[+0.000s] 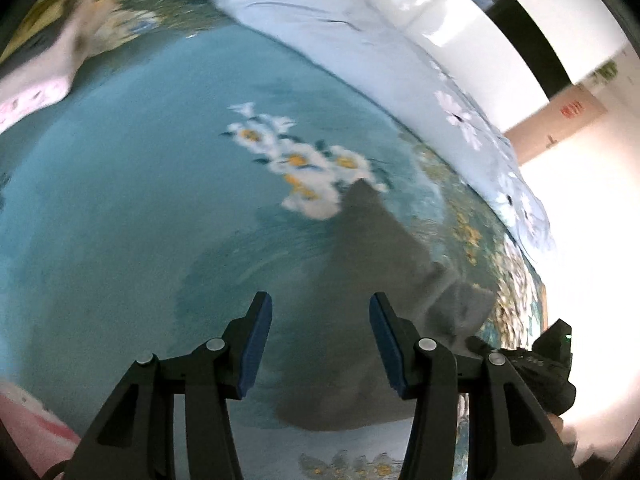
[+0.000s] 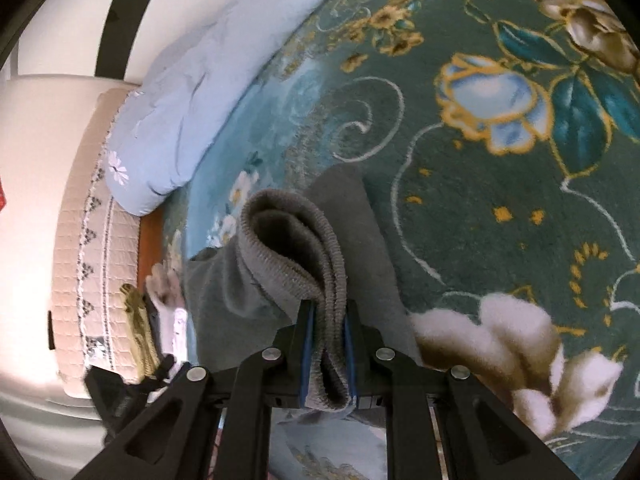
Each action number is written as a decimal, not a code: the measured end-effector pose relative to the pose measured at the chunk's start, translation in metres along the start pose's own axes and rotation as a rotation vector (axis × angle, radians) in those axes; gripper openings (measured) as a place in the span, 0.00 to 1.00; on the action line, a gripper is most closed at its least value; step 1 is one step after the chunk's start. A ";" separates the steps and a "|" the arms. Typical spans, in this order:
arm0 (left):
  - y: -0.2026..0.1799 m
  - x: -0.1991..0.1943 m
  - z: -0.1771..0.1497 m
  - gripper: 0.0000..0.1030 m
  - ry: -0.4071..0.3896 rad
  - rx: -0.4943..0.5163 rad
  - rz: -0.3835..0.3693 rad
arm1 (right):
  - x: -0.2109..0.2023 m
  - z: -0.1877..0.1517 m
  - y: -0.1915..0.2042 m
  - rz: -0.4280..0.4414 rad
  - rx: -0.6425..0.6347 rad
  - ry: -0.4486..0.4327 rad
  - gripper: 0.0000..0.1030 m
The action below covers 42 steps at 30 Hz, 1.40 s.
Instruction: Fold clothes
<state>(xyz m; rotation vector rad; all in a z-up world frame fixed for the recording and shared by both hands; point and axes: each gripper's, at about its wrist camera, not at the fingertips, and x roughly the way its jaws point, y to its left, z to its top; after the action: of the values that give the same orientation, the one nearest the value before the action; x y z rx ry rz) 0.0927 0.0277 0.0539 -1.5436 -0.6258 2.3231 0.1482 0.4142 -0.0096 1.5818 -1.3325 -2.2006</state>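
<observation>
Pinching one grey garment's ribbed hem (image 2: 296, 248) in my right gripper (image 2: 328, 344), I left my left gripper (image 1: 320, 344) spread wide and empty (one garment only) above the floral blanket (image 1: 120, 220).

The grey garment (image 2: 320, 240) is soft matt knit cloth with a ribbed hem, the flowered blanket (image 2: 480, 200) fuzzy pile, the quilt (image 2: 192, 92) smooth cotton-like fabric

Teal floral carpet (image 2: 500, 200) underfoot; pale blue flowered duvet (image 2: 180, 92) along its edge, beside a quilted beige mattress (image 2: 76, 248). White wall (image 1: 460, 12) beyond, brightly lit.
</observation>
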 end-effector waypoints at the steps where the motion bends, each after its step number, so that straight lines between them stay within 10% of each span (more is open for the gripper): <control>1: -0.003 0.003 0.004 0.50 0.006 0.001 -0.001 | 0.000 -0.001 -0.002 0.002 0.004 0.006 0.16; 10: -0.017 0.024 0.039 0.50 0.056 -0.030 -0.005 | -0.030 0.014 0.020 -0.063 -0.101 -0.056 0.20; 16: -0.047 0.044 0.049 0.50 0.124 -0.003 -0.144 | -0.029 0.027 0.034 -0.024 -0.120 -0.067 0.20; 35: -0.024 0.091 0.054 0.50 0.192 -0.095 -0.093 | 0.010 0.038 0.048 -0.009 -0.102 0.001 0.31; 37: -0.021 0.091 0.054 0.50 0.191 -0.096 -0.084 | 0.011 0.036 0.051 0.013 -0.100 -0.006 0.11; 42: -0.009 0.094 0.055 0.50 0.190 -0.124 -0.060 | -0.010 0.026 0.067 0.168 -0.186 -0.028 0.08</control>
<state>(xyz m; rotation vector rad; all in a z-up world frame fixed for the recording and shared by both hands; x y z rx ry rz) 0.0057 0.0672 0.0018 -1.7493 -0.7685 2.0974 0.1064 0.3944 0.0468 1.3289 -1.1802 -2.1804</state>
